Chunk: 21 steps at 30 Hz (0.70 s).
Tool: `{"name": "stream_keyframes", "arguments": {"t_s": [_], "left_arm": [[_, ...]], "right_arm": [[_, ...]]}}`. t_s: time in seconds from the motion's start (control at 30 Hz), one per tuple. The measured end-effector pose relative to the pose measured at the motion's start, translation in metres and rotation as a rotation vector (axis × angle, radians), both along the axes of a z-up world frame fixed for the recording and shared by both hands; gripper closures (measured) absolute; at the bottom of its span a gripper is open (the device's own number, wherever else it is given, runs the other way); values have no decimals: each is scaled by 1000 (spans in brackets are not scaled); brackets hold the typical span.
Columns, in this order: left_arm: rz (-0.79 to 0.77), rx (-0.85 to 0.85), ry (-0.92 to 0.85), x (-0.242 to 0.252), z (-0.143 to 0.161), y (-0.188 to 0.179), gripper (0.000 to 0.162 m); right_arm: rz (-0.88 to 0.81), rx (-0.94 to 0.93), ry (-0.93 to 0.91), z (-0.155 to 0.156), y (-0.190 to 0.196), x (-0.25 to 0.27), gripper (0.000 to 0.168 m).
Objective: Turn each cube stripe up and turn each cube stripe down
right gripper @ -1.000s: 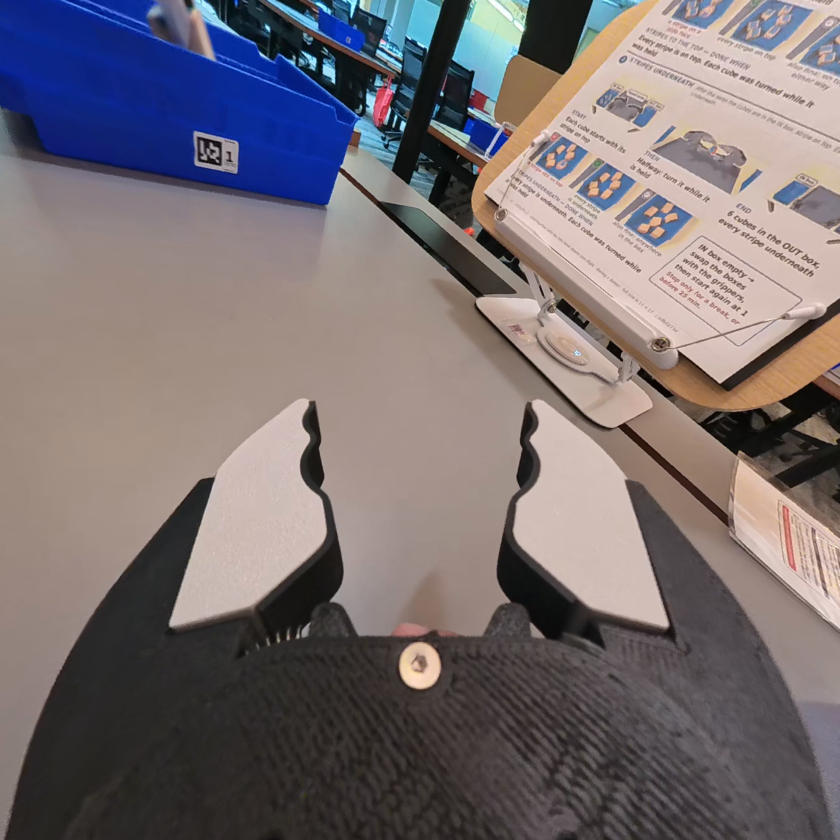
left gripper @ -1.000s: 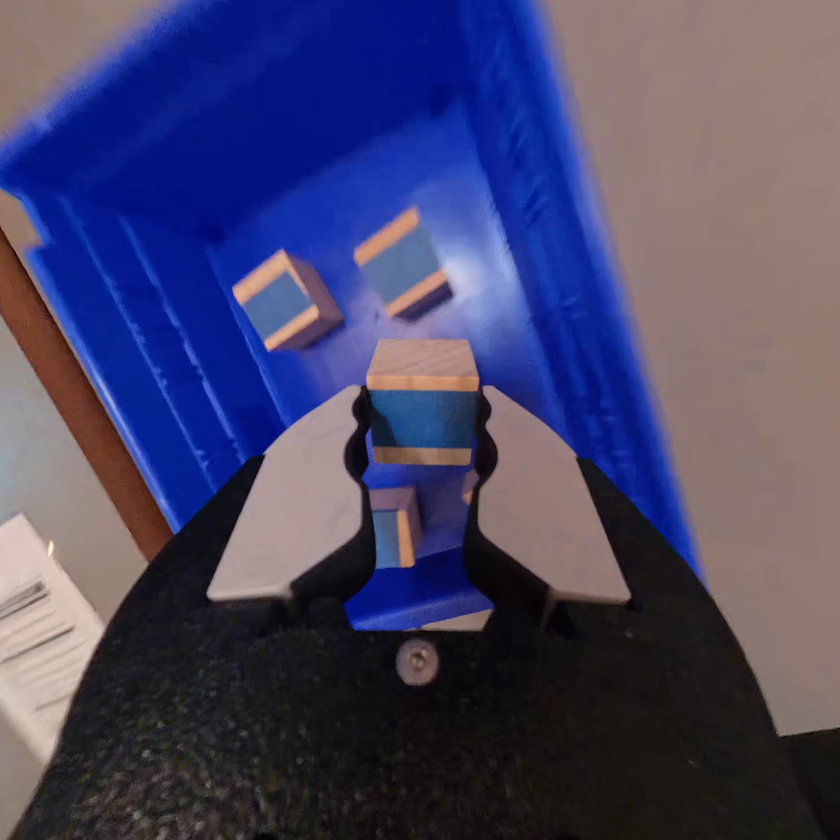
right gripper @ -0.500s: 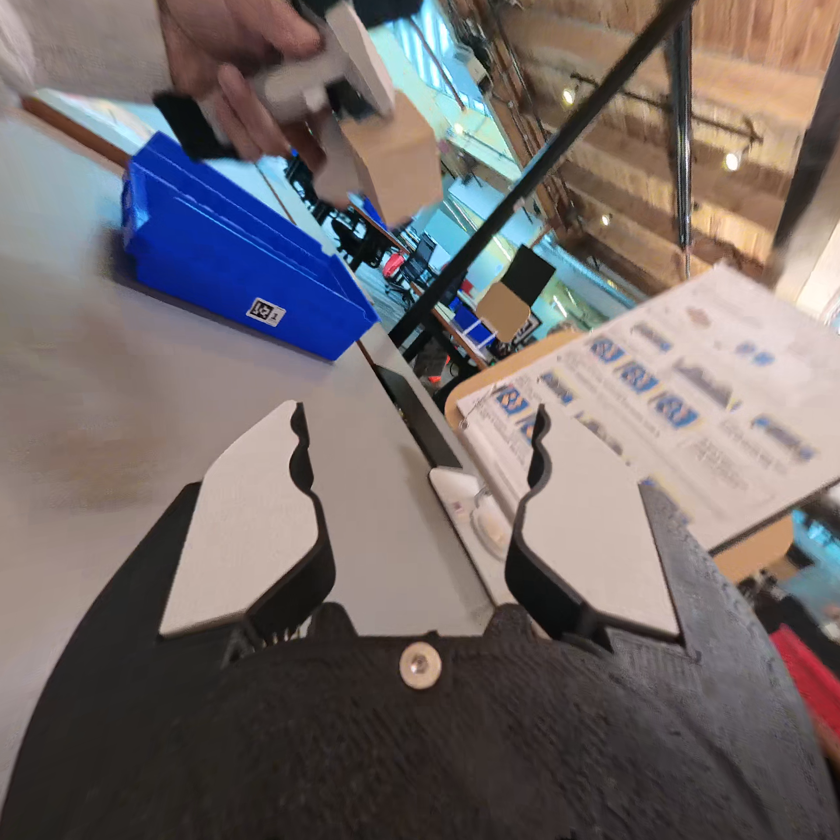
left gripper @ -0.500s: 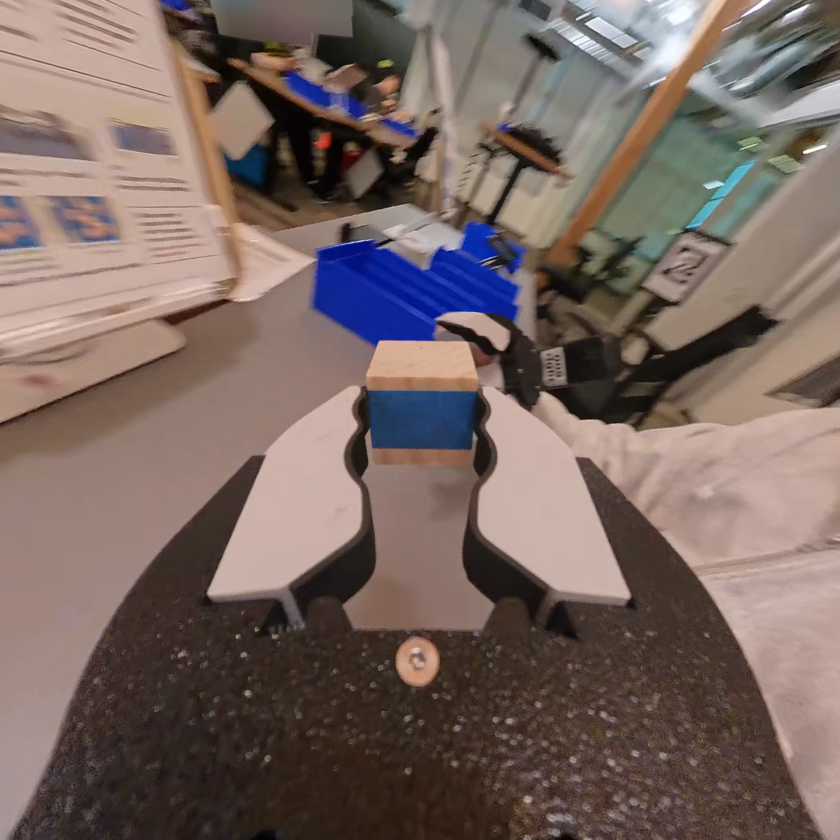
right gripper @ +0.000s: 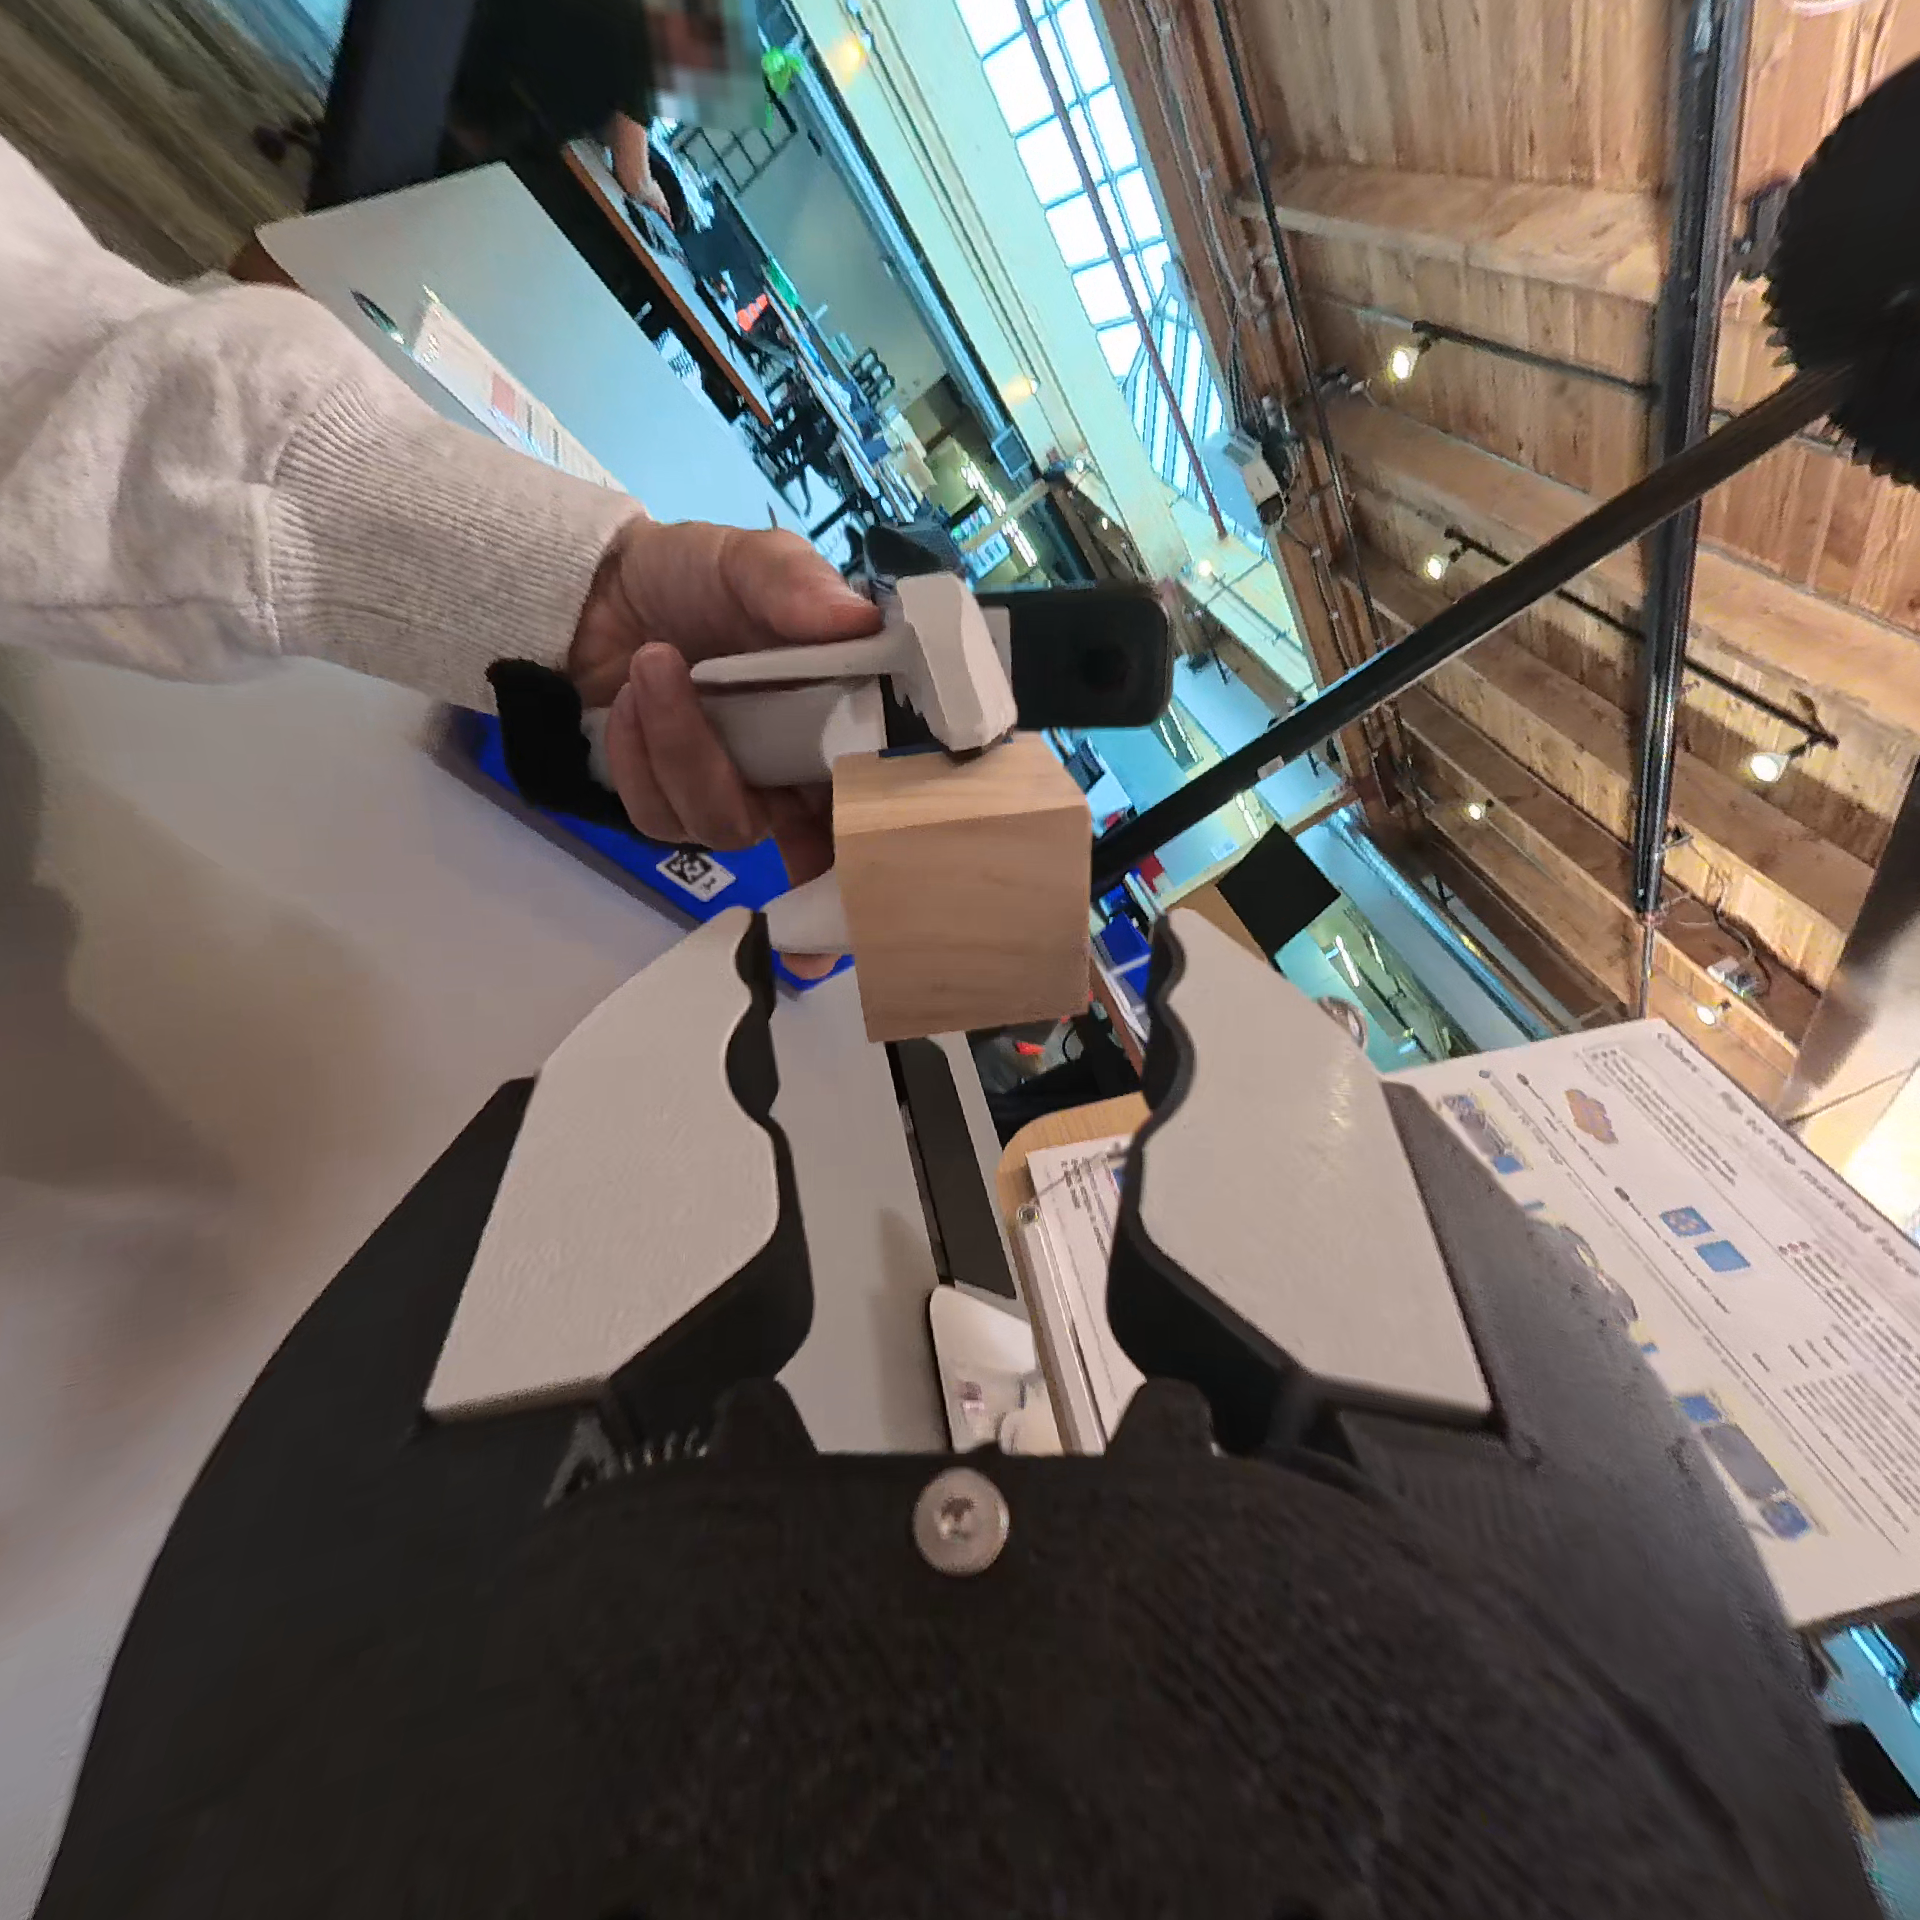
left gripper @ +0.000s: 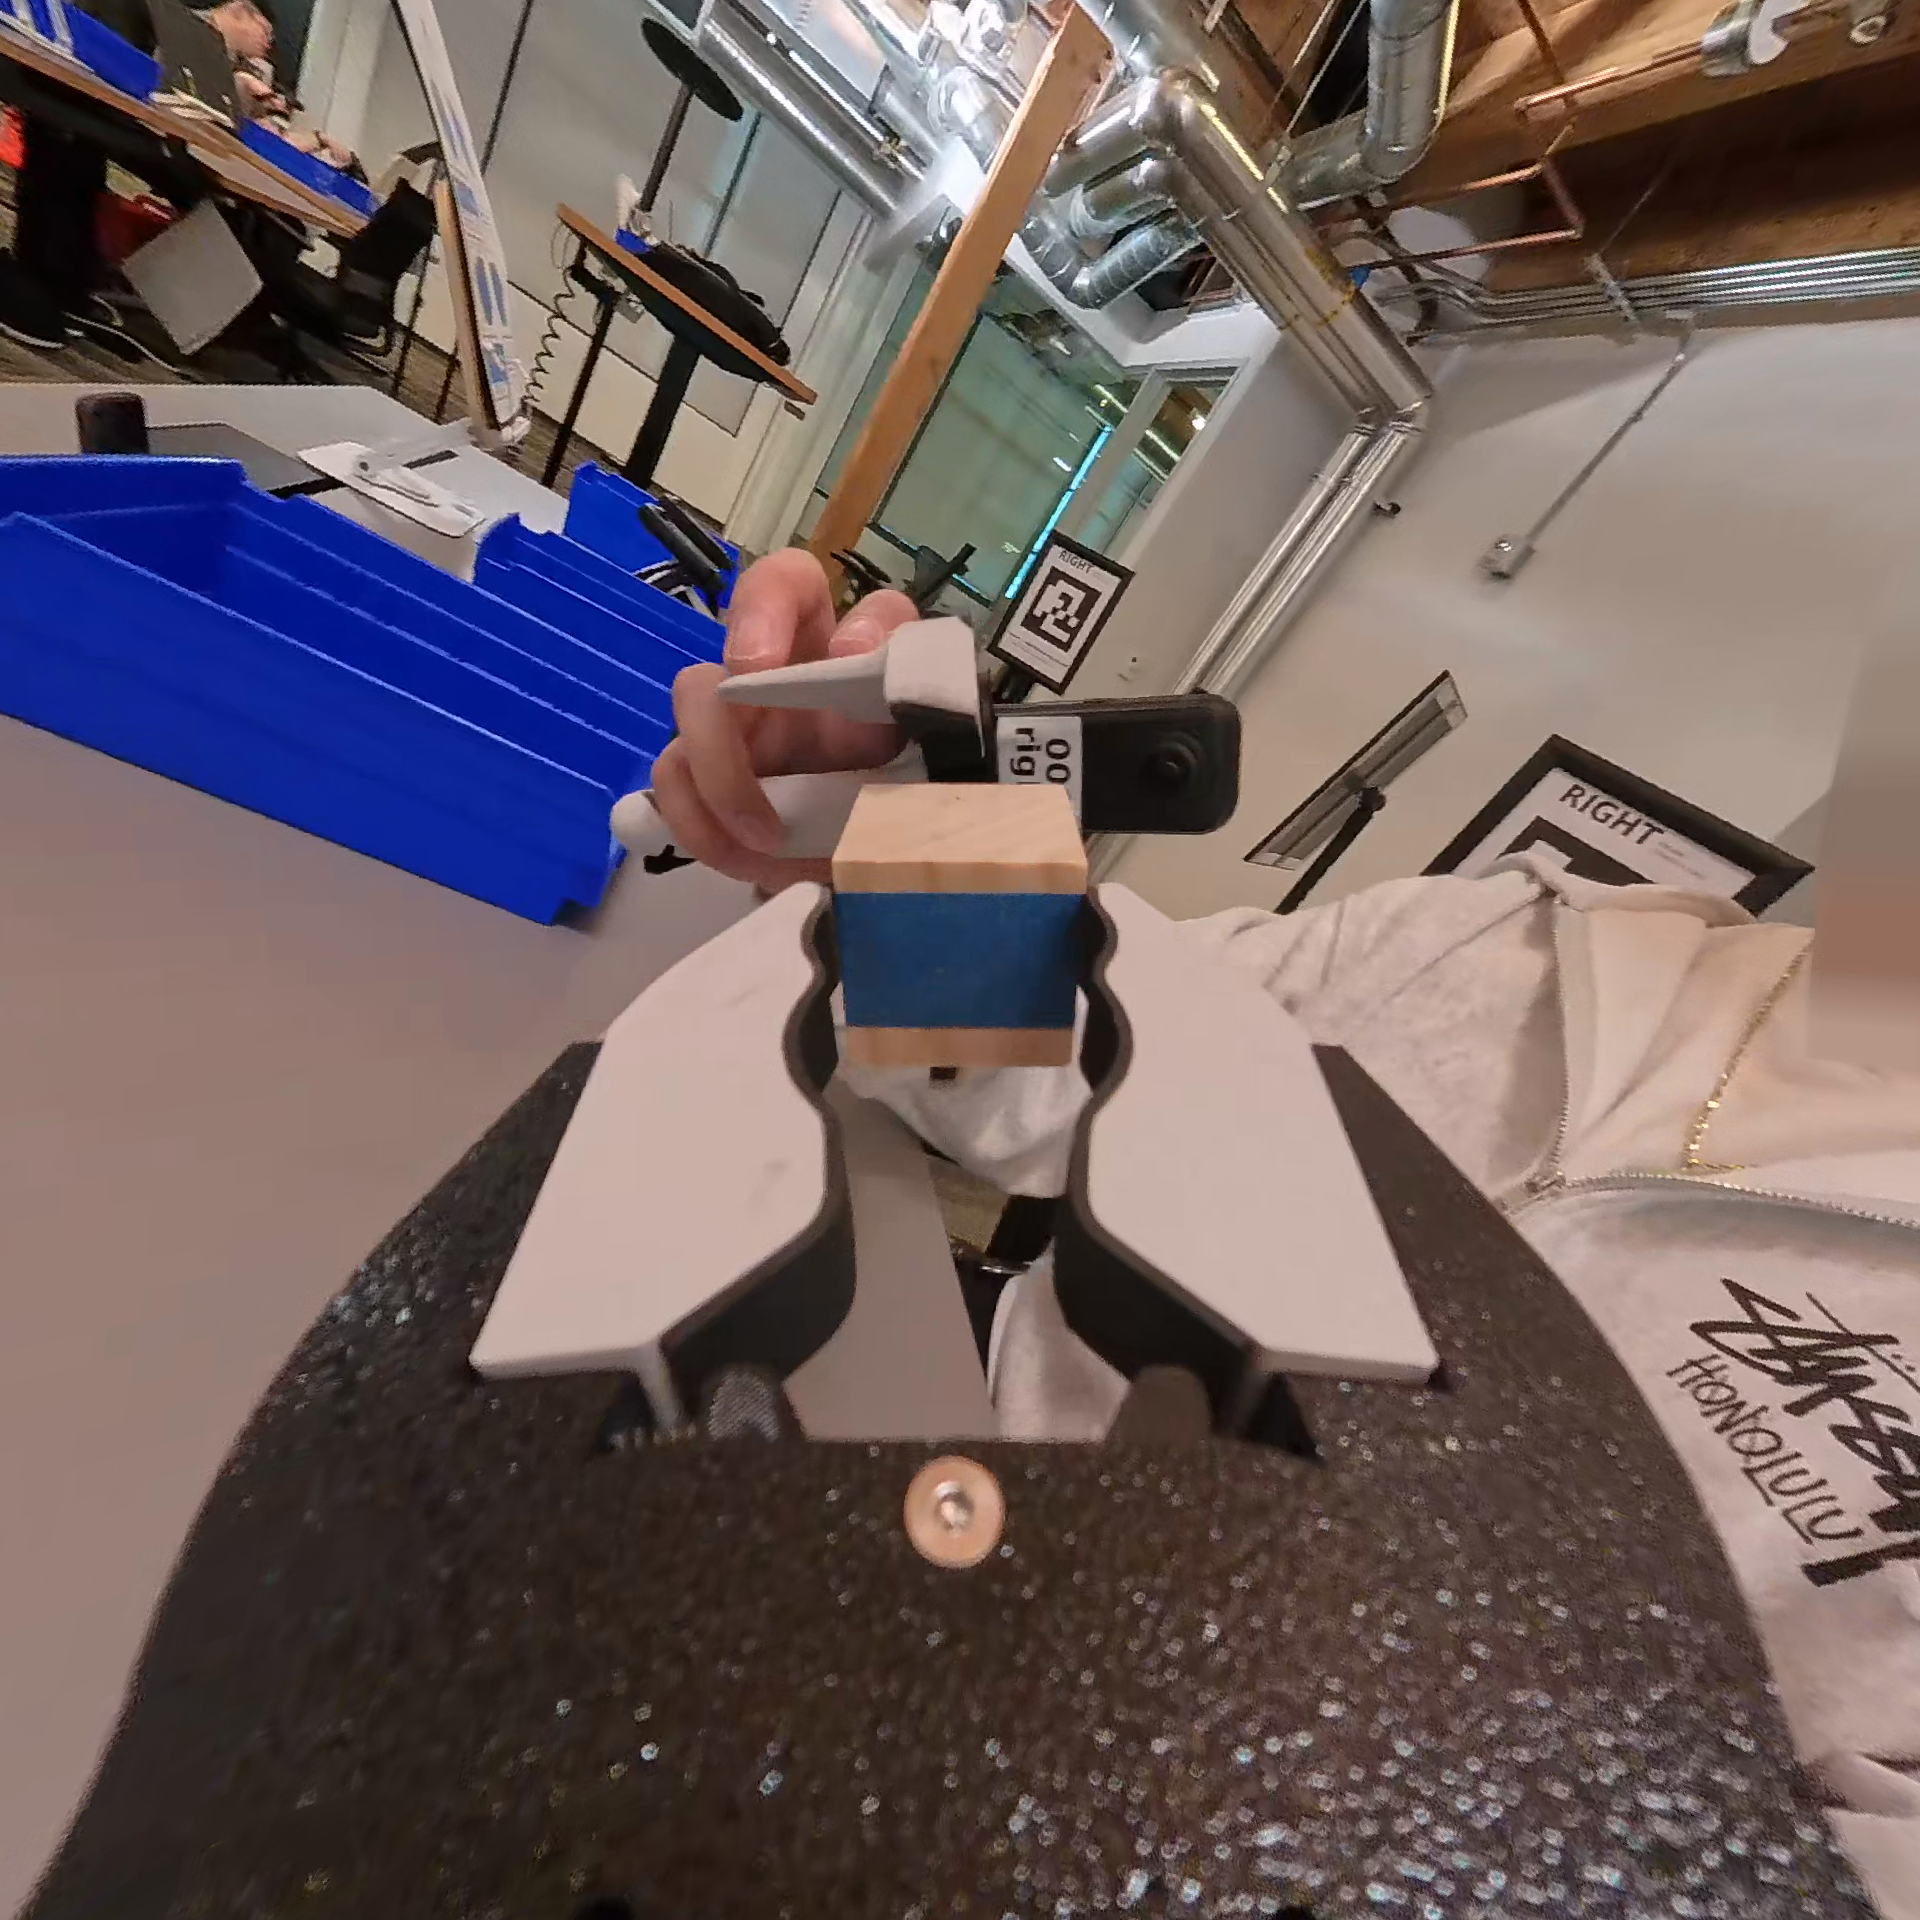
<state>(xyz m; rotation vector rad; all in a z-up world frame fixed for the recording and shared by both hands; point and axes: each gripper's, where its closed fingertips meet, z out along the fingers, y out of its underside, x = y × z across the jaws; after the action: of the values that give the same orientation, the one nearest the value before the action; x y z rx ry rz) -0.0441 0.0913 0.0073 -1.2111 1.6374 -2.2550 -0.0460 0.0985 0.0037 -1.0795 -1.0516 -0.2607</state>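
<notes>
I am holding the small wooden cube with the blue stripe in my left gripper, its jaws closing on two opposite sides, aloft over the grey desk. It is looking light, rigid and smooth, so I am favouring the flat bare faces. My right gripper is facing it, jaws spread wide and empty, the cube just ahead of their tips.

Open-plan workshop office, exposed ducts, timber ceiling, desks
</notes>
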Motion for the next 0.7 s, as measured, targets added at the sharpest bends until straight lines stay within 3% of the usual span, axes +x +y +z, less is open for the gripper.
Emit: {"name": "stream_keyframes", "arguments": {"t_s": [0.17,0.33,0.37,0.43,0.5,0.7], "left_arm": [[-32,-1,16,-2,-2,-8,119],[-2,-3,-2,-2,-3,-6,119],[42,7,-14,1,-4,-2,119],[188,37,-46,10,-4,13,99],[347,85,-82,16,-7,32,89],[728,381,-58,34,-57,71,91]], "right_arm": [[30,22,-24,-1,0,-7,123],[37,3,-19,-3,0,-7,123],[40,-15,-4,-3,0,-5,123],[29,-48,43,2,0,3,123],[-21,-85,79,7,-1,22,123],[-377,-298,117,19,-2,142,123]]}}
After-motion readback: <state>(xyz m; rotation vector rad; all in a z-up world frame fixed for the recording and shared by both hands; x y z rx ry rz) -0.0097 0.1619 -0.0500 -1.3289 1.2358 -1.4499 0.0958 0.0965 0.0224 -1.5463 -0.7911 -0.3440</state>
